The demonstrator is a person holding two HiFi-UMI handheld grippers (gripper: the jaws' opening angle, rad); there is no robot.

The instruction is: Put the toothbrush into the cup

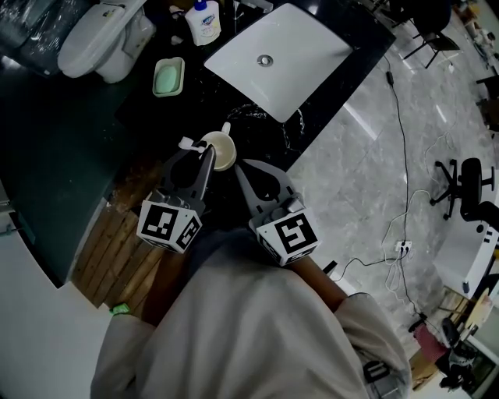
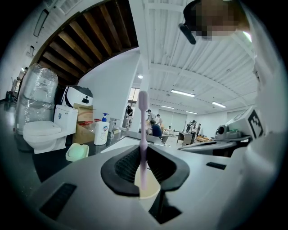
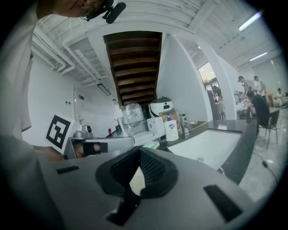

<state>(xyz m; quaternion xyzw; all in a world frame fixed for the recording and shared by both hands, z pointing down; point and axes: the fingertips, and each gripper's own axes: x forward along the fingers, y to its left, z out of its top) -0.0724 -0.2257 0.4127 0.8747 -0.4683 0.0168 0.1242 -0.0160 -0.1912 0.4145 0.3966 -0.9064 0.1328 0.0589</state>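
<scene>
A cream cup (image 1: pixel 221 148) stands on the dark counter (image 1: pixel 86 148) in front of the sink. My left gripper (image 1: pixel 206 153) hovers right over the cup, shut on a pale pink toothbrush (image 2: pixel 142 134). The brush stands upright between the jaws with its lower end down at the cup's mouth (image 2: pixel 146 186). My right gripper (image 1: pixel 238 165) comes in from the right, its jaws closed at the cup's near rim. In the right gripper view a sliver of the cream cup (image 3: pixel 137 180) shows between the black pads of that gripper (image 3: pixel 138 173).
A white sink basin (image 1: pixel 277 58) lies beyond the cup. Left of it are a green soap dish (image 1: pixel 168 76), a soap bottle (image 1: pixel 203 21) and a white toilet (image 1: pixel 105 39). Wooden boards (image 1: pixel 117 249) lie at the near left. An office chair (image 1: pixel 468 183) stands on the floor to the right.
</scene>
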